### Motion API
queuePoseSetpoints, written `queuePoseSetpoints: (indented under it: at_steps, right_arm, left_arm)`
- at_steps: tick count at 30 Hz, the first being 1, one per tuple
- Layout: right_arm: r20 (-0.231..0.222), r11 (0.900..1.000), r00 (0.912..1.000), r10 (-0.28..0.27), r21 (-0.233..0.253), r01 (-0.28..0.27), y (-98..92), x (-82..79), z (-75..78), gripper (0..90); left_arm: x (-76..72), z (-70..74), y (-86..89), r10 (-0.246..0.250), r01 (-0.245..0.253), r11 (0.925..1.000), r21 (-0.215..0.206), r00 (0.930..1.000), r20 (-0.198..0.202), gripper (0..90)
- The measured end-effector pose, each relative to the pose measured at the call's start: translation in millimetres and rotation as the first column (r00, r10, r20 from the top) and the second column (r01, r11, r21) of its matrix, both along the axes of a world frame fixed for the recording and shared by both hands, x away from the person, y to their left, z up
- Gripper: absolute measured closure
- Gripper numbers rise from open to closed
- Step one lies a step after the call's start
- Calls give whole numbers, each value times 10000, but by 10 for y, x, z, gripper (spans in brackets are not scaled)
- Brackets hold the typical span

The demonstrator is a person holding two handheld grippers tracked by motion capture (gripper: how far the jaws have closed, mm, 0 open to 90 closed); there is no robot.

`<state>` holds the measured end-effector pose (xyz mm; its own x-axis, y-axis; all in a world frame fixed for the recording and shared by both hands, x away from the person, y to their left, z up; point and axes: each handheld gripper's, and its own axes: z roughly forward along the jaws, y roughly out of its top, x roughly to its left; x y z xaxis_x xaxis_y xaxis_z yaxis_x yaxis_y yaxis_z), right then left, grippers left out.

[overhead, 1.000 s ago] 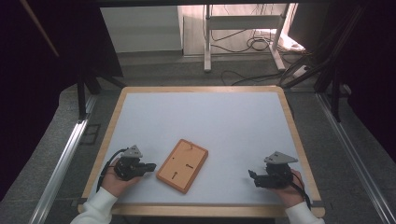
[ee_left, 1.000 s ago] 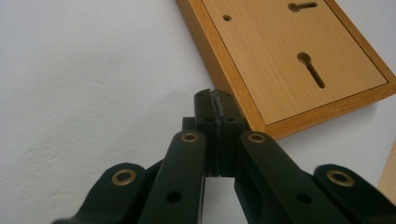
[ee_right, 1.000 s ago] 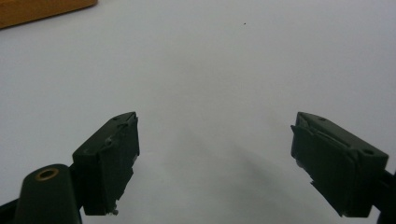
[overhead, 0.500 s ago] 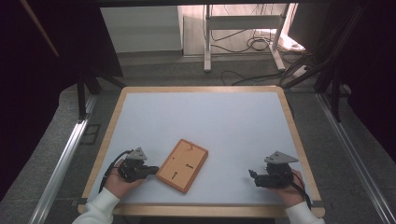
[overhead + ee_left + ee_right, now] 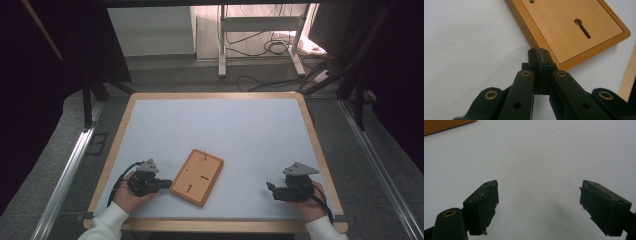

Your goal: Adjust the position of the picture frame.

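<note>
On the bench (image 5: 230, 125), at the wooden board's (image 5: 197, 177) nine o'clock edge, the left gripper (image 5: 166, 182) has fingers together; the right gripper (image 5: 270, 188), at three o'clock, has fingers apart.

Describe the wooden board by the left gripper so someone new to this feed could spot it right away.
Start at the white table with its light wooden rim, then look at its near edge, left of centre. The wooden board lies flat and skewed there, just off the shut tips of the left gripper. It is an orange-brown rectangle with a raised frame and a keyhole slot cut in its panel.
</note>
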<state>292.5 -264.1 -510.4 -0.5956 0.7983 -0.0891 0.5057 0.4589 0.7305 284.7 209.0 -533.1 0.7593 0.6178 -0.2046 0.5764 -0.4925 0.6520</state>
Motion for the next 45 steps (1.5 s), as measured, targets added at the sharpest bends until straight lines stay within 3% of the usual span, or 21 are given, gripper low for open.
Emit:
queuePoseSetpoints:
  at_steps: [17, 22, 33, 40, 45]
  right_arm:
    - [-43, 10000, 10000, 3, -62, -3, 9, -4, 0, 159]
    - [-34, 10000, 10000, 16, -56, -16, 15, -6, -4, 159]
    - [-21, 10000, 10000, -13, -60, 13, 5, 1, -7, 159]
    - [-13, 10000, 10000, 9, -66, -9, 2, 0, -10, 159]
    - [90, 9997, 9997, 228, 23, -228, 13, -13, -3, 158]
  left_arm:
    - [-67, 24, -260, -729, 726, 9971, 244, 9973, 118, 900]
    - [-75, -13, -331, -818, 814, 9953, 523, 9966, 57, 900]
    - [-80, 11, -411, -922, 914, 9947, 464, 9956, 163, 900]
    - [-70, 35, -389, -953, 951, 9954, 123, 9953, 175, 900]
    - [-70, 98, -279, -523, 545, 9977, -404, 9973, 519, 900]
